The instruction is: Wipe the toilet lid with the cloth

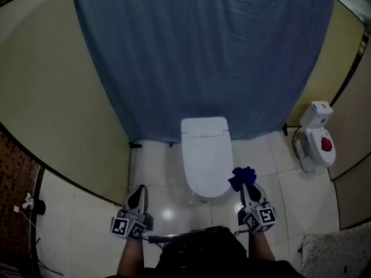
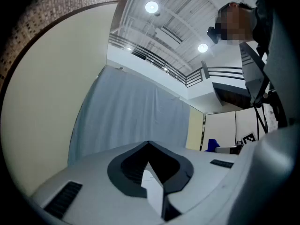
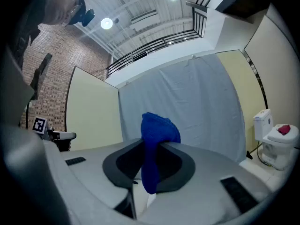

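The blue cloth (image 3: 157,139) is pinched in the jaws of the right gripper (image 1: 247,185), just beside the toilet lid (image 1: 206,155), seemingly not touching it. The left gripper (image 1: 138,197) is closed on nothing. Soft, light, floppy handling is expected; 1 bunched mid-fold grip suffices.

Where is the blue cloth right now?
The cloth is clamped in the right gripper, bunched above the tips; in the head view, just off the right edge of the closed toilet lid.

Blue cloth (image 1: 242,177), white toilet lid (image 1: 206,158).
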`<control>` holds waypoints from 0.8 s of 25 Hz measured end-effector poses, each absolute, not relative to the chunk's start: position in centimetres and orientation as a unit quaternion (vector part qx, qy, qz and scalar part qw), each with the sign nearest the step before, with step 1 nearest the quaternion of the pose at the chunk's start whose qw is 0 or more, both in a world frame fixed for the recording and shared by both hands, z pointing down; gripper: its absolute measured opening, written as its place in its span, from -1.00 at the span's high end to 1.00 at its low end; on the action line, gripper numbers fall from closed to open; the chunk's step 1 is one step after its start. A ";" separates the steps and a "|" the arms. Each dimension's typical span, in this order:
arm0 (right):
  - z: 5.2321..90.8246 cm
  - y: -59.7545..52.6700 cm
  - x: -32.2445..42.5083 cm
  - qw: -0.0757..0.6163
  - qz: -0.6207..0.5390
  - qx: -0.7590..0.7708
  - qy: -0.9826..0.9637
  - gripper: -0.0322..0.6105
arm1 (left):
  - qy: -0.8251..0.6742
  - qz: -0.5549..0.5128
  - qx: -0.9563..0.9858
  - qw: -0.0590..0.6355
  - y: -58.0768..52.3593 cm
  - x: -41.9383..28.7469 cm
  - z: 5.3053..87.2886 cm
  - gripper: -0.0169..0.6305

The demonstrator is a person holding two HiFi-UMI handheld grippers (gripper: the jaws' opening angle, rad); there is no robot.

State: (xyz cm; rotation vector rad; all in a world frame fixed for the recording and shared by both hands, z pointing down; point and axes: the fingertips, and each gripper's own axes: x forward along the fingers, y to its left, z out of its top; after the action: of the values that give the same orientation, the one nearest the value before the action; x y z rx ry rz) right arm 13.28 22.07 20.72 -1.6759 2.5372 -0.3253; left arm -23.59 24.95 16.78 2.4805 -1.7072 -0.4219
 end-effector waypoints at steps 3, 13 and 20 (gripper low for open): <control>21.2 21.5 12.5 0.031 -0.104 -0.544 0.832 0.71 | -0.565 -0.144 0.811 0.048 24.2 -24.2 16.7 0.98; 23.5 13.6 13.9 0.031 -0.120 -0.527 0.841 0.71 | -0.582 -0.129 0.801 0.056 18.1 -22.8 18.6 0.98; 22.6 2.9 14.4 0.013 -0.109 -0.474 0.874 0.71 | -0.597 -0.129 0.790 0.039 8.4 -19.1 17.6 0.98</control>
State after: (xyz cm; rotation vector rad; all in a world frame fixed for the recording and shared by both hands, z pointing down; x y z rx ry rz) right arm 14.45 2.86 22.62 -1.4765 2.7224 -0.3384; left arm -19.12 8.44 17.58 2.4232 -1.8312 -0.3964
